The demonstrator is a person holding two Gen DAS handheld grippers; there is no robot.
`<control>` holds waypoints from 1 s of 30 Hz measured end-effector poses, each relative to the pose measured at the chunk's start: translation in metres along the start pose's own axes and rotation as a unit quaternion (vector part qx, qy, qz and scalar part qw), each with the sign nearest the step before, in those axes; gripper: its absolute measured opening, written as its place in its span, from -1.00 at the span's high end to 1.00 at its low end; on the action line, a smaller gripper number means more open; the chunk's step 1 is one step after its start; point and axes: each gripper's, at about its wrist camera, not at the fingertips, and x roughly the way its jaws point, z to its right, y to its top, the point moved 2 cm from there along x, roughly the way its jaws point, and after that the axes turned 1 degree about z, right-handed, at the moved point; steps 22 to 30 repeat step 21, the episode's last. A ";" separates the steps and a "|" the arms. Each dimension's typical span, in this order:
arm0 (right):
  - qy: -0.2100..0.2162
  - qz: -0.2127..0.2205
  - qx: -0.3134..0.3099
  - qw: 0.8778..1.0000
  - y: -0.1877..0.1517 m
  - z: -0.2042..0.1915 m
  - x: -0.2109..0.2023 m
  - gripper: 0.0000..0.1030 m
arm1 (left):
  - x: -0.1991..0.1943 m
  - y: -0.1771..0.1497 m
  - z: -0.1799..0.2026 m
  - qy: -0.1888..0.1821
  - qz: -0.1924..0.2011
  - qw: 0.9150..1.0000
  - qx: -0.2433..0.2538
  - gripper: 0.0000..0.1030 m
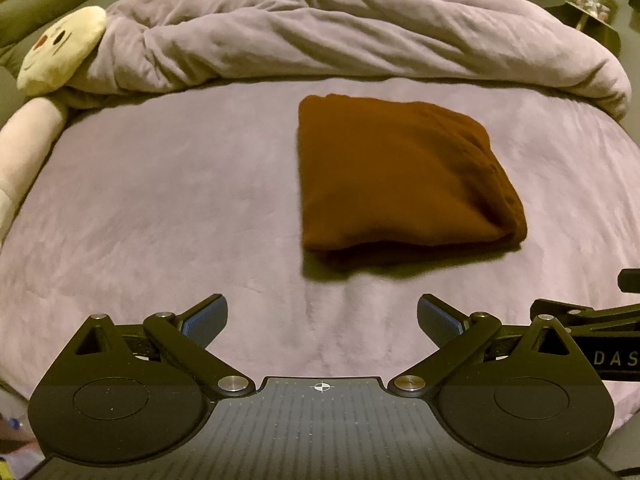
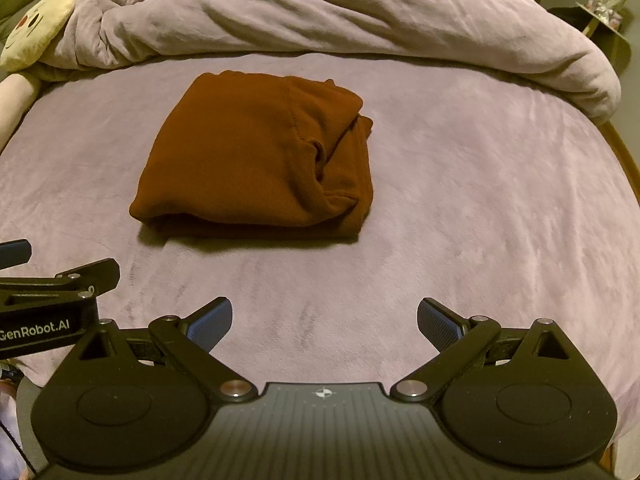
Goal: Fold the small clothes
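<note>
Both pairs of jaws stand spread wide with nothing between them: the left gripper point(image 1: 322, 320) and the right gripper point(image 2: 324, 322) each show bare blue pads and only the bed sheet point(image 1: 160, 208) in the gap. Taking the brown garment point(image 2: 256, 160) as the landmark, both grippers hang on its near side, apart from it and touching no cloth; the left gripper sits off to its left, the right gripper off to its right, and each can be seen at the edge of the other's view.

The garment lies flat on the sheet as a compact, roughly rectangular bundle, several layers thick at its near edge. On its right side a tucked-in fold shows, a little lumpy, with one flap sticking out past the stack. Beyond the garment a bunched quilt point(image 1: 360, 36) runs across the bed, and to the far left of it rests a cream plush toy point(image 1: 64, 48).

Judging from this, the folding of this piece looks essentially done, with at most a tidying of the loose right-hand flap left. No other clothes waiting to be folded are in view.
</note>
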 end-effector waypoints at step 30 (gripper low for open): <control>-0.011 0.007 0.000 1.000 0.000 0.001 -0.006 -0.92 | -0.002 -0.001 0.007 0.004 -0.004 1.000 0.019 -1.00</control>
